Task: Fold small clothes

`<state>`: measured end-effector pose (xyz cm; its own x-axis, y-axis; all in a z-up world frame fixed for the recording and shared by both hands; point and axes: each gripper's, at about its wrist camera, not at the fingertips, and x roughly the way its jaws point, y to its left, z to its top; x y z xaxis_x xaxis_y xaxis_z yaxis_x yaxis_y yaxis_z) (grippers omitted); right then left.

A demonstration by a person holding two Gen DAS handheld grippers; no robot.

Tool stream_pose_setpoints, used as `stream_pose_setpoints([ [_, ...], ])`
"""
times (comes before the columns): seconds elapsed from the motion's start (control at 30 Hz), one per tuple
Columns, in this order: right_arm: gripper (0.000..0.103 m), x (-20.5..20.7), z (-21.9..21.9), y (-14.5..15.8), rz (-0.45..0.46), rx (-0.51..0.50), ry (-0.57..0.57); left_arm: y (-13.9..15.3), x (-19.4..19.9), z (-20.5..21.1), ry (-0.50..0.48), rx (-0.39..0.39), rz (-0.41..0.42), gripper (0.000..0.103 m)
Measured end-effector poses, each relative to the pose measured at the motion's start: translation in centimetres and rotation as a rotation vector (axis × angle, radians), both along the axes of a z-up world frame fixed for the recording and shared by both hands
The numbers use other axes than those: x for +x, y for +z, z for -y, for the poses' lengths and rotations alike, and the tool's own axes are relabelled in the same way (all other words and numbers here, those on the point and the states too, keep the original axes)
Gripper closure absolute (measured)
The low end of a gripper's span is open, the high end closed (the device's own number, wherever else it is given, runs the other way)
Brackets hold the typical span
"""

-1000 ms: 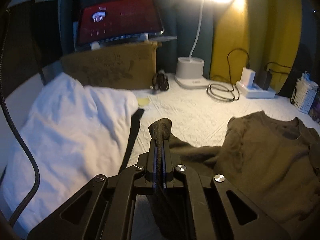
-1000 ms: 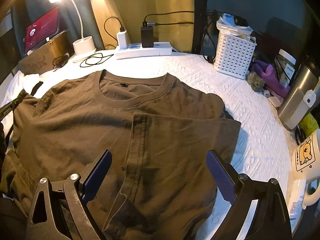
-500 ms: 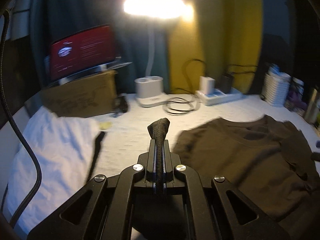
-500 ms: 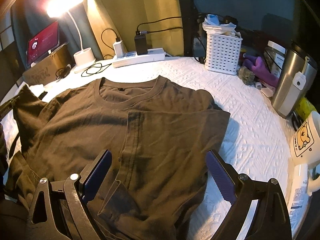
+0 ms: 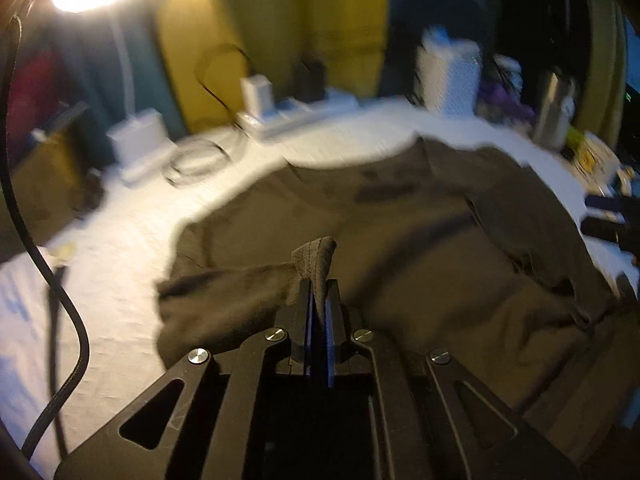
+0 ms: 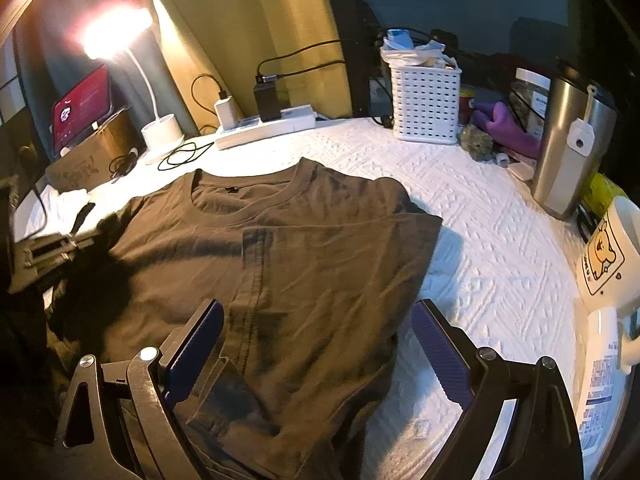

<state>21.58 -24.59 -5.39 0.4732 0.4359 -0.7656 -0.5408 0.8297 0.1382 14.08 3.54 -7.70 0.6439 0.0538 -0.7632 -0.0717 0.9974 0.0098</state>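
Lying wrinkled, olive-brown t-shirt [image 6: 320, 264], right side folded in; left gripper [image 5: 319, 296] pinching its sleeve, right gripper [image 6: 316, 340] agape.

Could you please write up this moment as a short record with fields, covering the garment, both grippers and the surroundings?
garment: brown T-shirt, lying on the white quilted cover, one side folded in over the front
left gripper: jaws have just been opening slightly, a pinch of the shirt's fabric between them
right gripper: open, above the shirt's lower part, holding nothing
surroundings: lit desk lamp, power strip, white basket, steel tumbler
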Motion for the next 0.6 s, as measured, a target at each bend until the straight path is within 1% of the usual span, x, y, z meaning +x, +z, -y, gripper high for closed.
stream_pose_setpoints([
  [0.03,0.007,0.0,0.0,0.0,-0.001,-0.001,-0.002,-0.2,0.1,0.1,-0.023,-0.03,-0.019,0.091],
  [0.07,0.007,0.0,0.0,0.0,0.0,-0.002,-0.003,-0.2,0.0,0.2,-0.037,-0.048,-0.023,0.075],
  [0.1,0.007,0.0,0.0,0.0,0.0,-0.003,-0.003,0.0,-0.4,0.2,-0.049,-0.063,-0.017,0.052],
  [0.13,0.007,0.0,0.0,0.0,0.0,-0.004,-0.002,0.3,-0.8,0.0,-0.05,-0.071,-0.006,0.044],
  [0.17,0.007,0.0,0.0,0.0,-0.001,-0.004,-0.002,0.8,-1.3,-0.4,-0.044,-0.08,0.005,0.042],
  [0.23,0.007,0.1,0.0,-0.1,-0.002,-0.009,-0.003,1.6,-2.3,-1.9,-0.023,-0.098,0.015,0.042],
  [0.33,0.007,0.2,-0.3,-0.2,-0.004,-0.016,-0.001,2.1,-3.2,-4.9,0.048,-0.103,0.035,0.042],
  [0.47,0.007,0.3,-0.8,-0.2,-0.005,-0.027,0.001,1.2,-3.6,-9.7,0.167,-0.139,0.024,0.042],
  [0.53,0.007,0.4,-0.9,-0.2,-0.005,-0.034,0.0,0.4,-3.1,-11.3,0.184,-0.174,0.005,0.042],
  [0.6,0.007,0.4,-1.0,-0.2,-0.006,-0.04,-0.003,-0.5,-2.3,-12.0,0.166,-0.209,-0.024,0.042],
])
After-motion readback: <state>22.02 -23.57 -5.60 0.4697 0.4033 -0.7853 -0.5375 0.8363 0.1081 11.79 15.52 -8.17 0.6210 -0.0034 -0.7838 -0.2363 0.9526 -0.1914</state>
